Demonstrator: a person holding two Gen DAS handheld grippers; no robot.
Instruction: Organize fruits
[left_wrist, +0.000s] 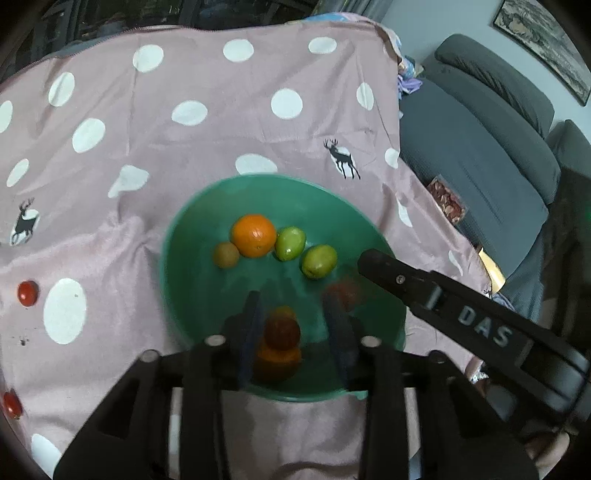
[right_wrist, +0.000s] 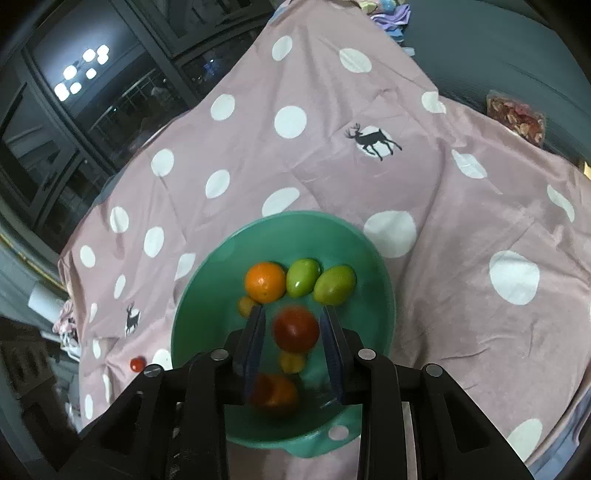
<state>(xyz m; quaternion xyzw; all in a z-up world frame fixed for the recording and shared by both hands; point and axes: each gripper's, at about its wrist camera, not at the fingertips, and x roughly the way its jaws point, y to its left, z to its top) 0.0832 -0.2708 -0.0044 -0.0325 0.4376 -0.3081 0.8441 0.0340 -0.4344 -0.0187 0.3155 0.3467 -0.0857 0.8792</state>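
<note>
A green bowl (left_wrist: 192, 266) (right_wrist: 373, 258) sits on a pink dotted cloth. In it lie an orange (left_wrist: 253, 235) (right_wrist: 265, 281), two green fruits (left_wrist: 290, 242) (left_wrist: 318, 260) (right_wrist: 303, 277) (right_wrist: 334, 284) and a small brownish fruit (left_wrist: 226, 254). My left gripper (left_wrist: 293, 325) is open over the bowl's near side, with a blurred dark red fruit (left_wrist: 282, 332) between its fingers and an orange fruit (left_wrist: 279, 360) below. My right gripper (right_wrist: 293, 332) is open over the bowl; a blurred red fruit (right_wrist: 296, 329) shows between its fingers, apart from both. The right gripper's arm (left_wrist: 461, 317) crosses the left wrist view.
Two small red fruits (left_wrist: 28, 292) (left_wrist: 12, 404) lie on the cloth left of the bowl; one shows in the right wrist view (right_wrist: 137, 363). A grey sofa (left_wrist: 491, 155) stands to the right. A snack packet (left_wrist: 447, 201) (right_wrist: 517, 118) lies at the cloth's edge.
</note>
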